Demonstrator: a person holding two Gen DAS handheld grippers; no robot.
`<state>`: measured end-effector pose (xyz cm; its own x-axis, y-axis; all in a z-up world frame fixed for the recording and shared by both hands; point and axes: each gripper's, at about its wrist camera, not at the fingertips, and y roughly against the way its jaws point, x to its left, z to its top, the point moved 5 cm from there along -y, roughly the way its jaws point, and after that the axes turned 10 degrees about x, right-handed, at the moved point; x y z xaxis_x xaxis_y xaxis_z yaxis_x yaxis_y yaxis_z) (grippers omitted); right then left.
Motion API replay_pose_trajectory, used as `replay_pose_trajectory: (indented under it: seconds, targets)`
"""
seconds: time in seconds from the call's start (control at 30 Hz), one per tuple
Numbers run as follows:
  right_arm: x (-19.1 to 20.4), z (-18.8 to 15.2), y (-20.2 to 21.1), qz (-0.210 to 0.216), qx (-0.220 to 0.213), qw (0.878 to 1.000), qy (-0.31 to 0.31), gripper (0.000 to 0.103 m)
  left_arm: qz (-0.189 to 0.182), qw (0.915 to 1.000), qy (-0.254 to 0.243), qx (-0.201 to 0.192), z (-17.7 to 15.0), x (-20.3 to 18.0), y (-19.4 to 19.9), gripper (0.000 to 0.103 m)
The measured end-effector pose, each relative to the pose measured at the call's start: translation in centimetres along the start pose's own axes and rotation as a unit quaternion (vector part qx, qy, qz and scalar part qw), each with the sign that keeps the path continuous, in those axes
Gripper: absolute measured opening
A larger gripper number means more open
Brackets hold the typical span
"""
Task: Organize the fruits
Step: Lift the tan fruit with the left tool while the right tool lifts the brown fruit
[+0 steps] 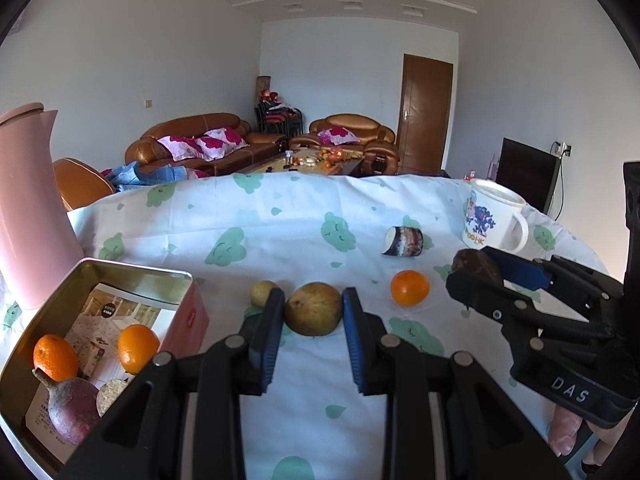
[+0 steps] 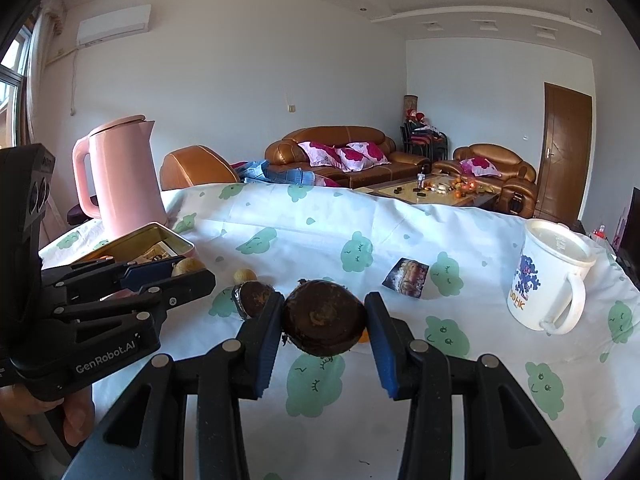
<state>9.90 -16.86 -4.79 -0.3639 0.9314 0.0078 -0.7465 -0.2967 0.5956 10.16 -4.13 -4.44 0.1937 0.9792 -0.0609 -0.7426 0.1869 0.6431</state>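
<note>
Two hand-held black grippers worked a table draped in a white cloth (image 1: 280, 216) printed with green clouds. The left gripper (image 1: 314, 312) pinched a round, dull yellow-brown fruit (image 1: 314, 314) between its blue pads, while the right gripper (image 2: 325, 322) clamped a dark brown, rough-skinned round fruit (image 2: 324, 322) just above the cloth.

Beside the left gripper sat an open gold-lined tin box with pink sides (image 1: 140, 270), already holding two oranges (image 1: 138, 348) and a reddish-purple tapered root (image 1: 74, 408). A third bright orange (image 1: 410, 293), a smaller yellowish fruit (image 1: 262, 292) and, in the right wrist view, another dark brown piece (image 2: 254, 300) lay loose on the cloth, with a small patterned cup tipped on its side (image 1: 404, 242) further back.

Both fruits were round and held only at their sides, so either could have rolled out of the pads during the carry to the tin. The two grippers stood close together, and a careless swing risked one striking the other. A tall pink electric kettle (image 2: 124, 176) stood just behind the tin and a white printed mug (image 2: 552, 276) near the right edge; either might have been knocked, and the loose cloth could have dragged the remaining fruit
</note>
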Motion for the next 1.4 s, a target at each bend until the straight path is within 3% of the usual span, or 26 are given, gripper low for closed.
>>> replay_pose_trajectory:
  seconds: [0.9,1.4]
  targets:
    - [1.4,-0.2,1.5,0.009,-0.028,0.999,0.016,0.044,0.015,0.9993,-0.015,-0.032,-0.2,-0.4,1.6,0.030]
    - [3.0,-0.4,1.9,0.032,-0.031,0.999,0.017,0.044,0.011,0.9997,-0.009,-0.022,-0.7,0.0,1.7,0.030]
